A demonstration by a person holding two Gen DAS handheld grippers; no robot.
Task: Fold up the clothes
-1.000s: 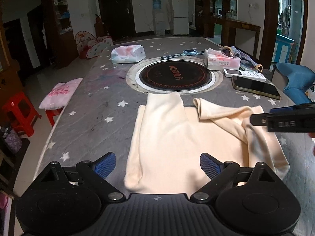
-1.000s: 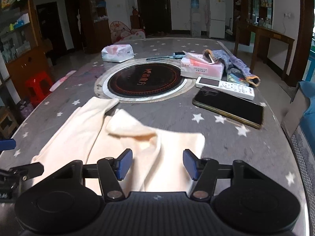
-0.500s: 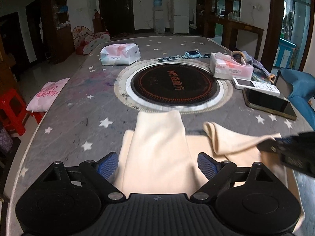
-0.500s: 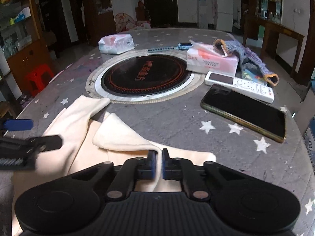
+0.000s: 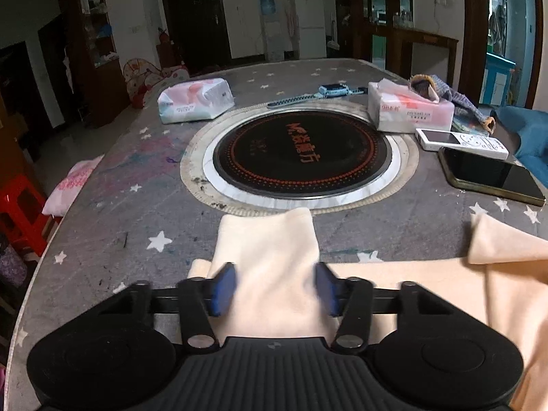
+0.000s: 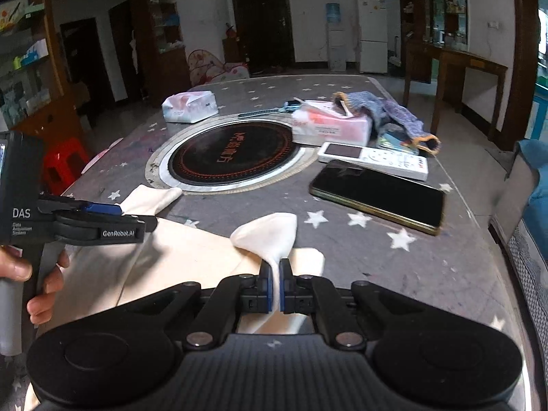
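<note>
Cream garment (image 5: 267,274) lies flat on the grey star-print table cover (image 5: 113,233), at the near edge, 6 o'clock from the round black induction hob (image 5: 301,157). One sleeve (image 5: 270,236) points toward 12 o'clock, its cuff just short of the hob's pale ring.

Left gripper (image 5: 274,289): blue pads (image 5: 222,287) blurred, jaws closing, that sleeve's base lies between them; pads not clearly pressing the cloth. Body of the garment spreads off toward 3 o'clock from this gripper.

Right gripper (image 6: 275,286): jaws pressed together, pinching a raised fold of the other sleeve (image 6: 270,236), which stands up in a cone just past the fingertips at 12 o'clock. Rest of the garment (image 6: 164,257) lies at 9 to 10 o'clock of it.

In the right wrist view the left gripper (image 6: 113,215) shows from the side at 9 o'clock, over the far sleeve, held by a hand (image 6: 37,274).

Clutter beyond, well apart from the garment: black smartphone (image 6: 376,195) at 1 o'clock of the right gripper, white remote (image 6: 373,159) just behind it, tissue box (image 6: 330,126), knitted cloth (image 6: 394,116), blue watch (image 6: 274,109), wipes pack (image 6: 190,106) at 11 o'clock.
</note>
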